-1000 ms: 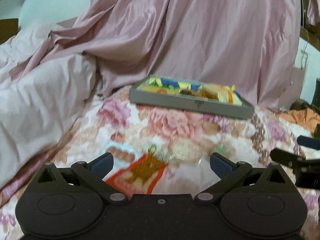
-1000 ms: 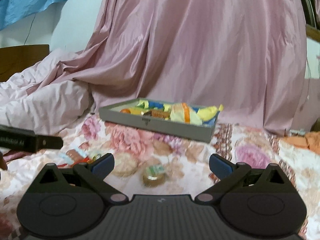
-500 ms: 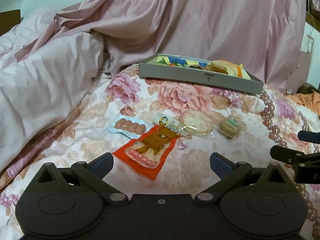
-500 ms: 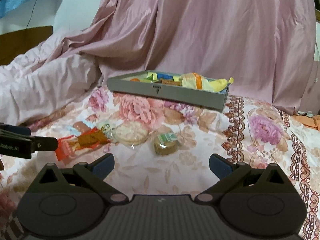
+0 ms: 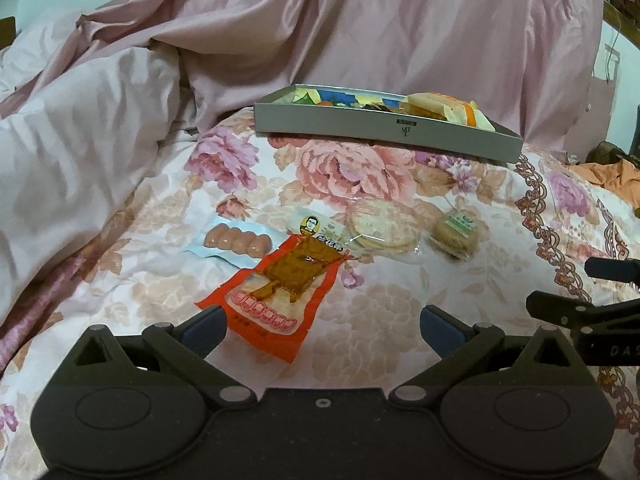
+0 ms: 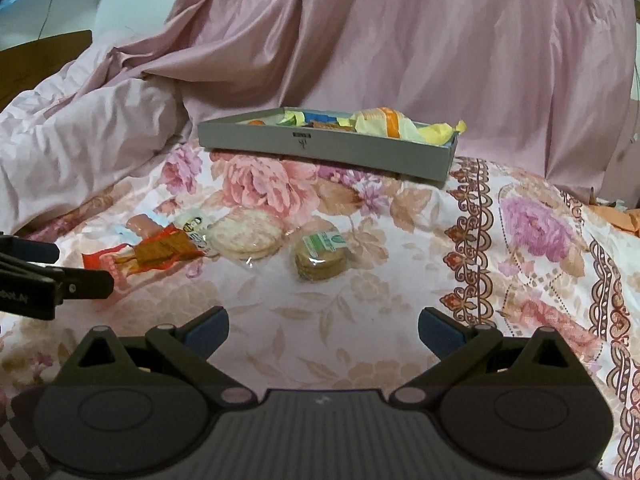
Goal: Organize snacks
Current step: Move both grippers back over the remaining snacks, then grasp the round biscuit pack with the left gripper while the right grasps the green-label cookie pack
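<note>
Several snack packs lie loose on the floral bedspread: a red packet (image 5: pixel 276 292) (image 6: pixel 148 256), a pale blue sausage pack (image 5: pixel 236 240), a small white packet (image 5: pixel 320 230), a clear bag of round crackers (image 5: pixel 382 226) (image 6: pixel 244 236) and a wrapped brown cake (image 5: pixel 456 232) (image 6: pixel 320 256). Behind them sits a grey tray (image 5: pixel 384 130) (image 6: pixel 320 146) filled with more wrapped snacks. My left gripper (image 5: pixel 324 330) is open and empty, just short of the red packet. My right gripper (image 6: pixel 322 330) is open and empty too, in front of the brown cake.
A pink quilt (image 5: pixel 72 152) is heaped at the left and pink drapery (image 5: pixel 400 20) hangs behind the tray. Orange cloth (image 5: pixel 616 176) lies at the far right. The other gripper's fingers (image 5: pixel 592 304) (image 6: pixel 48 276) show at each view's edge.
Both grippers have risen and tilted down, so the loose snacks now lie further ahead and fully in view. Both stayed open and empty.
</note>
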